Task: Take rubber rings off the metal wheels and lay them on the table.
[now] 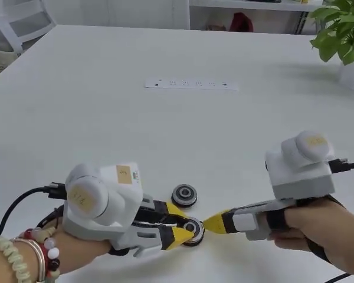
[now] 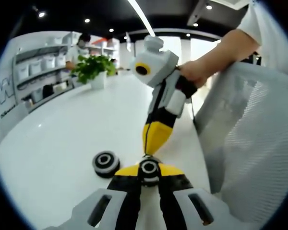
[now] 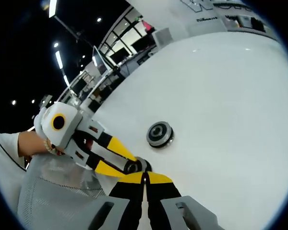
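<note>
Left gripper (image 1: 182, 227): clenched on a wheel (image 1: 193, 227), one yellow jaw tip on each side of it, at the near edge of the white table (image 1: 165, 135). In the left gripper view the wheel (image 2: 149, 168) sits between the two tips, its metal hub facing the camera. Right gripper (image 1: 214, 222): jaws pressed together, tips in contact with the right side of the held wheel. It cannot be determined whether the tips pinch the rubber band of that wheel. In the left gripper view the right gripper (image 2: 155, 143) enters from above, its yellow point directed down onto the wheel. In the right gripper view the right gripper (image 3: 145, 178) meets the left gripper (image 3: 129, 163) at the wheel (image 3: 134, 166). Second wheel (image 1: 184, 195): flat on the table, just beyond the held wheel, apart from both grippers. Its black ring (image 2: 107, 174) is in place around the rim. A hand (image 1: 318, 227) holds the right gripper; a wrist with bead bracelets (image 1: 23, 253) is behind the left gripper. Power strip (image 1: 192, 84): far side of the table. Plant (image 1: 342, 29): far right corner.
</note>
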`<control>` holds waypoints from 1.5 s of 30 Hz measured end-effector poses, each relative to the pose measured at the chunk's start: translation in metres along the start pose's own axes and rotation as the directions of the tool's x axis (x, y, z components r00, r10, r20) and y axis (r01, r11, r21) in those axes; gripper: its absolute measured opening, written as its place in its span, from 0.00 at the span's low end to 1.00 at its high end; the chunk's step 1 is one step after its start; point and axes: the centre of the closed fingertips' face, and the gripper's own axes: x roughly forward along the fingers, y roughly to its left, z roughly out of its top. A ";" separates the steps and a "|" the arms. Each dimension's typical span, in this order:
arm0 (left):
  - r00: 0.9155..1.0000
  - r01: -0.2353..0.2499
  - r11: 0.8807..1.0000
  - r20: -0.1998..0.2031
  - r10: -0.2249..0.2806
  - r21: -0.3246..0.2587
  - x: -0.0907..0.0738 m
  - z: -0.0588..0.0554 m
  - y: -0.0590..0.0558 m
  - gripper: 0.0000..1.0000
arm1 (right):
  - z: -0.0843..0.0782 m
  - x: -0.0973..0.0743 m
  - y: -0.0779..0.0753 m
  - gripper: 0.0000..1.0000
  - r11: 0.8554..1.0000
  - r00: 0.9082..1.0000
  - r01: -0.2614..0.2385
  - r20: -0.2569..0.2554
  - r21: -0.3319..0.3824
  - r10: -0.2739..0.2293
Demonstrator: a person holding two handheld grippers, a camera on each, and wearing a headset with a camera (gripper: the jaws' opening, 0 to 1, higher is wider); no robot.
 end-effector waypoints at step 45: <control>1.000 -0.002 1.000 0.010 0.002 -0.004 -0.001 0.000 0.000 0.14 | 0.005 0.002 0.022 0.00 0.982 0.996 -0.077 0.051 0.171 0.069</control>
